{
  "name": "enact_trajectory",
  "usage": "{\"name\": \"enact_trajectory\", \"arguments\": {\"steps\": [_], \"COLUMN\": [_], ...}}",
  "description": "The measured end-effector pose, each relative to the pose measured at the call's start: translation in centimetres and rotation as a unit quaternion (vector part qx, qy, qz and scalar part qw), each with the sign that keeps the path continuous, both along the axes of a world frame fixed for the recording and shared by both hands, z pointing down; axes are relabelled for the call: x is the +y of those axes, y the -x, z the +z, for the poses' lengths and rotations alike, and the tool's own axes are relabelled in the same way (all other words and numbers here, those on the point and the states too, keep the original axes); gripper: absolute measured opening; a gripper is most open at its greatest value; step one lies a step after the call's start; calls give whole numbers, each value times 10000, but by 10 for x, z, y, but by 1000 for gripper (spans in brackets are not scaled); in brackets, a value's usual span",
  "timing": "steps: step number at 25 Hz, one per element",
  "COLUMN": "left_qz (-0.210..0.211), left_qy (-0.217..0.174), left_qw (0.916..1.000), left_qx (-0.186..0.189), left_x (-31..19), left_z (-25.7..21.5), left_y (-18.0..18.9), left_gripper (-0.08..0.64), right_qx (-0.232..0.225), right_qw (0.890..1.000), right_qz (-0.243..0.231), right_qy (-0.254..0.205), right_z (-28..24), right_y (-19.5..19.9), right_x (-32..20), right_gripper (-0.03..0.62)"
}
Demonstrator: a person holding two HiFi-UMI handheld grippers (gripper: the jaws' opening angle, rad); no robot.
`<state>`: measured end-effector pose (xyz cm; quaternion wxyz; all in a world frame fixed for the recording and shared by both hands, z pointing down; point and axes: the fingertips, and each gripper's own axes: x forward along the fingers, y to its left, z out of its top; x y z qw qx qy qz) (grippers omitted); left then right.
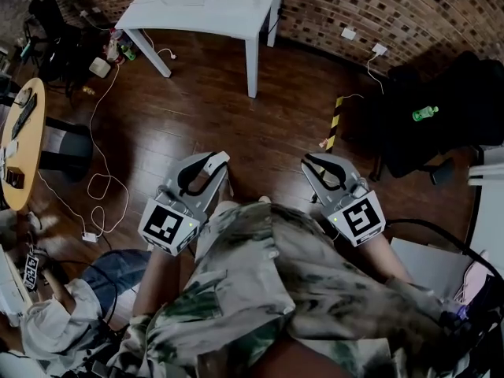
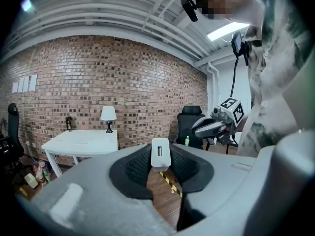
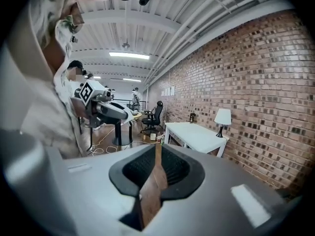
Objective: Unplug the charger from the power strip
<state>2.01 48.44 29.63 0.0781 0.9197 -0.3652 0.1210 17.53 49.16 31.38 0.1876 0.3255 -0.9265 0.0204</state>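
Observation:
A small white charger block (image 2: 160, 150) with a slot in its face sits clamped between the tips of my left gripper (image 2: 160, 167). No cable or power strip shows around it. In the head view the left gripper (image 1: 223, 159) and the right gripper (image 1: 309, 162) are held side by side in front of the person's body, above the wooden floor. The charger itself is hard to pick out there. My right gripper (image 3: 158, 150) holds nothing. Its jaws leave only a thin sliver of floor showing and meet at the tips. Each gripper shows in the other's view.
A white table (image 1: 209, 6) stands ahead by the brick wall, with wall sockets (image 1: 379, 49) to its right. A white cable (image 1: 102, 187) loops over the floor at left. There is a black chair with a green bottle (image 1: 425, 113) at right, and a seated person (image 1: 47, 321) at lower left.

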Motion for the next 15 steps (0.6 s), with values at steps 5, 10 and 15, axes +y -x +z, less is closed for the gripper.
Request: {"name": "enact_trajectory", "arguments": {"steps": [5, 10, 15], "left_qz": [-124, -219, -181], "left_qy": [16, 83, 132], "left_qw": [9999, 9997, 9997], "left_qx": [10, 12, -31], "left_x": [-2, -1, -15], "left_z": [0, 8, 13], "left_y": [2, 7, 20], "left_gripper": [104, 104, 104], "right_qx": [29, 19, 102], "right_qw": [9998, 9995, 9993], "right_qz": [-173, -279, -300], "right_qy": [54, 112, 190], "right_z": [3, 8, 15], "right_y": [6, 11, 24], "right_x": [-6, -8, -24], "right_gripper": [48, 48, 48]}}
